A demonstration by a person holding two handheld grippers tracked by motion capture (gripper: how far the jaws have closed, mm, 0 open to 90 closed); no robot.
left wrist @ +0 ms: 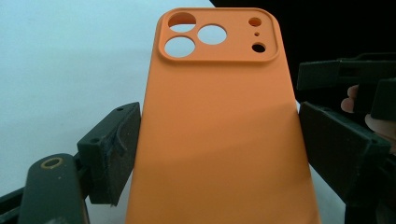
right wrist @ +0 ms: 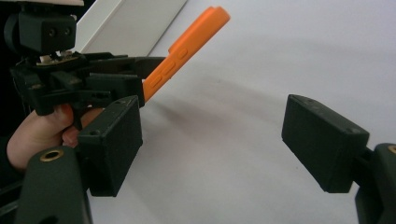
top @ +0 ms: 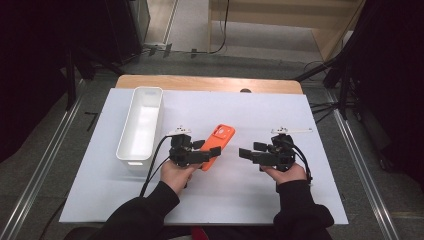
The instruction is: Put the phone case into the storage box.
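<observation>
An orange phone case (top: pixel 217 144) with camera cut-outs is held above the white sheet, back side up. My left gripper (top: pixel 210 152) is shut on its lower end; in the left gripper view both black pads press the case (left wrist: pixel 219 121) by its long edges. The right gripper view shows the case (right wrist: pixel 187 49) edge-on, tilted up off the table. My right gripper (top: pixel 246 154) hangs a short way right of the case, pointing left at it. Its jaws stand open, and the gap of that gripper (right wrist: pixel 212 140) holds nothing.
A long white bin (top: pixel 125 145) stands on the left part of the white sheet (top: pixel 225 195), close to my left hand. The wooden table edge (top: pixel 210 82) runs along the back. Dark stands and cables line the floor on both sides.
</observation>
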